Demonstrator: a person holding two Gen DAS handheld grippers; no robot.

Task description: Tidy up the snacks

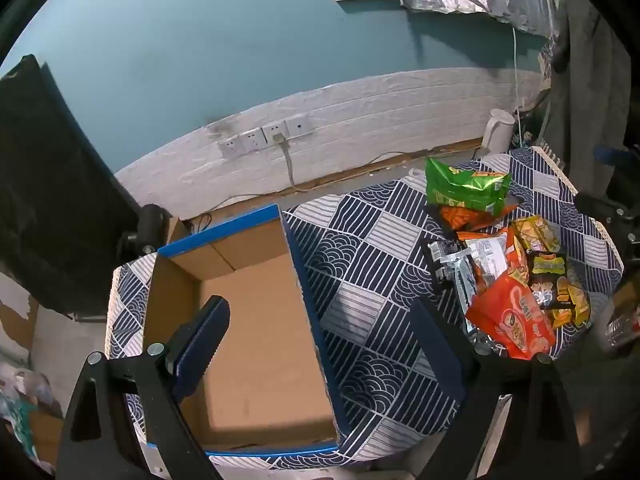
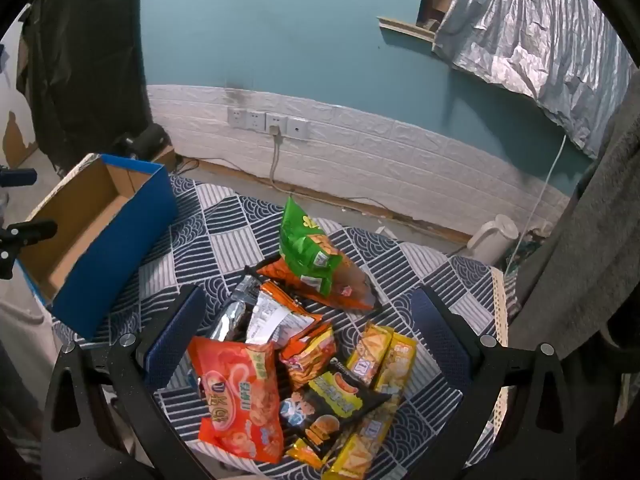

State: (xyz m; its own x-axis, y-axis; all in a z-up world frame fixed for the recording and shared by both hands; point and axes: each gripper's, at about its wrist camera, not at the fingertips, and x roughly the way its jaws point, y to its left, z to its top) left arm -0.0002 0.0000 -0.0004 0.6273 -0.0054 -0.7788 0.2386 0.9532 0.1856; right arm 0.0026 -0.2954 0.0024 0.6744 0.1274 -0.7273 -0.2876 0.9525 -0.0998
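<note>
An empty blue cardboard box (image 1: 256, 312) stands on the left of the patterned table; it also shows in the right wrist view (image 2: 116, 232). A pile of snack packets lies on the right: a green bag (image 1: 464, 192) (image 2: 308, 256), an orange-red bag (image 1: 512, 320) (image 2: 240, 396), a black packet (image 2: 332, 408), yellow packets (image 2: 380, 364) and a silver one (image 2: 232, 320). My left gripper (image 1: 324, 336) is open and empty, hovering over the box's right wall. My right gripper (image 2: 308, 336) is open and empty, hovering above the snack pile.
The table wears a navy-and-white patterned cloth (image 1: 360, 248). A white kettle (image 2: 496, 240) stands at the table's far right corner. A wall with sockets (image 2: 268, 122) lies behind. A grey garment (image 2: 592, 240) hangs at the right.
</note>
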